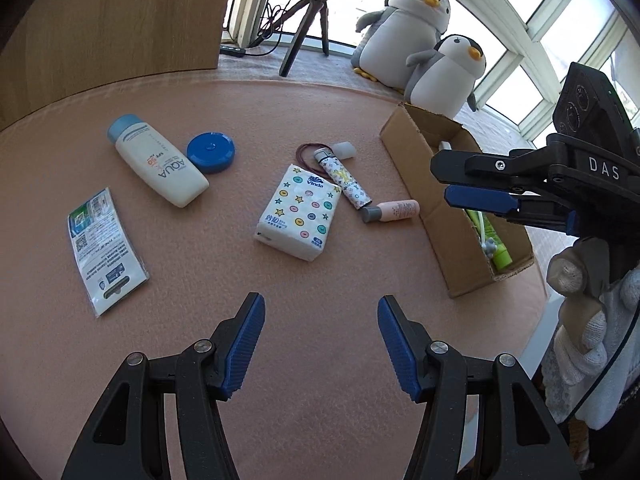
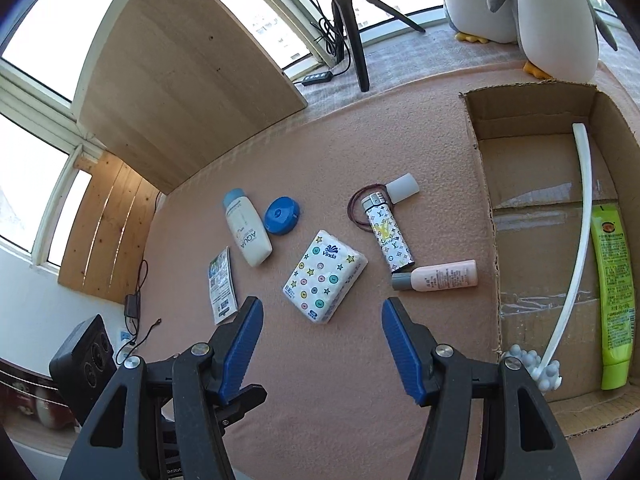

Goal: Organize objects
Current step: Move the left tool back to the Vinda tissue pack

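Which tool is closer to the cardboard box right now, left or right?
Right. The right tool hovers at the cardboard box, over its opening, while the left tool sits back over the mat, short of the box and off to its side.

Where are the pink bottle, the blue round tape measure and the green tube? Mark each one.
Pink bottle with grey cap (image 2: 444, 276): right wrist view, mid-body.
Blue round tape measure (image 1: 211, 151): left wrist view, top face.
Green tube in the cardboard box (image 2: 612, 288): right wrist view, mid-label.
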`<move>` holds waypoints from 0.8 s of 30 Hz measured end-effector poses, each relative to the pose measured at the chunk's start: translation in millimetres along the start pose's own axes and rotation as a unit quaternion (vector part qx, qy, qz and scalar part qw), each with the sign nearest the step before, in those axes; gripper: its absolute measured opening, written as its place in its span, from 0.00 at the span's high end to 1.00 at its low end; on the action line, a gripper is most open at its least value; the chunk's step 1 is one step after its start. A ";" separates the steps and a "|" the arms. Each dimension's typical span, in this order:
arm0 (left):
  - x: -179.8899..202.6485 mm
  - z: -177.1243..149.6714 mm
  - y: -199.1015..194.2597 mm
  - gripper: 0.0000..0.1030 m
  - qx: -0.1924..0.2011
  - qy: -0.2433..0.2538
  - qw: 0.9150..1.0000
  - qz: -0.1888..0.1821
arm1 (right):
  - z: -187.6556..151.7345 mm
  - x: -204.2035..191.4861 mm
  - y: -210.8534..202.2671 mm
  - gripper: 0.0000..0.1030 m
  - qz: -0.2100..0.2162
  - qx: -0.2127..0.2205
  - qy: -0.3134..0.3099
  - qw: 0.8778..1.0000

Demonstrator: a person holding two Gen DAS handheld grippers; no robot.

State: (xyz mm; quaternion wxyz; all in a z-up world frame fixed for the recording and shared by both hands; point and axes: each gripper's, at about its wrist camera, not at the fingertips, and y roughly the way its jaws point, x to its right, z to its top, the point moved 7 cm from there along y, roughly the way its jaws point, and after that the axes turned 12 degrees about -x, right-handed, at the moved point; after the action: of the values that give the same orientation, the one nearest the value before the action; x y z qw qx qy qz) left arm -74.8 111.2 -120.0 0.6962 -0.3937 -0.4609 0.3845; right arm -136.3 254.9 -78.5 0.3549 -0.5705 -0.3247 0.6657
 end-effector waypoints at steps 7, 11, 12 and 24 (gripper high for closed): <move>-26.8 -6.4 -8.4 0.39 0.003 -0.019 1.000 0.005 | 19.2 -4.5 35.1 0.50 -0.022 -0.023 0.006 0.999; -39.6 -8.8 -11.9 0.39 0.005 -0.032 0.999 0.005 | 36.1 7.0 41.3 0.57 -0.040 -0.011 0.033 0.999; -42.6 -9.9 -13.0 0.39 0.006 -0.033 0.999 0.005 | 40.6 10.1 42.4 0.57 -0.041 -0.011 0.039 0.998; -64.6 -15.0 -15.5 0.39 0.007 -0.052 0.999 0.007 | 53.5 6.3 83.4 0.58 -0.049 -0.053 0.042 0.996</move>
State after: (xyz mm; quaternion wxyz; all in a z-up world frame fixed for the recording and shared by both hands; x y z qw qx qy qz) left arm -76.0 44.1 -131.8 0.6709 -0.3716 -0.4915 0.4125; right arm -198.4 214.0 -144.3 0.3697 -0.5992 -0.3725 0.6046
